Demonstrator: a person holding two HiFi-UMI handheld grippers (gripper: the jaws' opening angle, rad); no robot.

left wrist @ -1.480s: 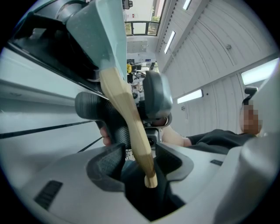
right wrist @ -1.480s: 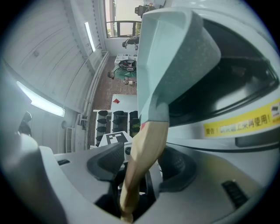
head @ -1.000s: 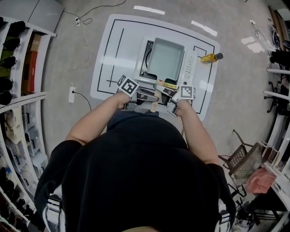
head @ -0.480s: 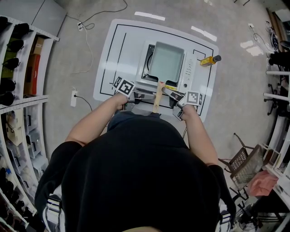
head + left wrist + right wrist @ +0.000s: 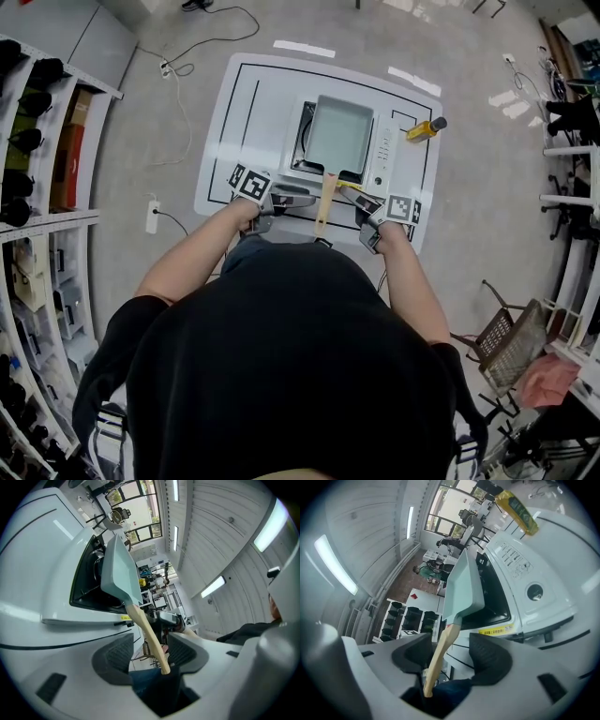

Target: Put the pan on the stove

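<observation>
Both claws are open, nothing clamped. The left claw (image 5: 151, 643) has its jaws spread wide, and the right claw (image 5: 450, 644) is the same, pads well apart. In both gripper views the wooden handle (image 5: 146, 630) runs across the gap between the jaws with neither pad pressing on it. The fisheye makes it hard to say whether it's truly inside the gap or just past the tips. From the head view the claws sit on either side of the handle, left one just to its left, right one just to its right, tips pointing in toward each other.

The pan (image 5: 339, 139) is a pale green rectangular one, empty, sitting flat on the stove (image 5: 381, 159) over the black burner well. Its handle sticks out toward the person, past the stove's front edge. So the placing looks pretty much done to me.

Handling-wise, I'd call it thin metal, stiff and fairly light. The wood should give the pads way better bite than the smooth rim would. I'd grab it up close to the pan body though, since holding the free end would let the pan droop or twist. The stove sits on a white table (image 5: 225, 141), and there's a yellow bottle (image 5: 424, 127) off to the right, well clear.
</observation>
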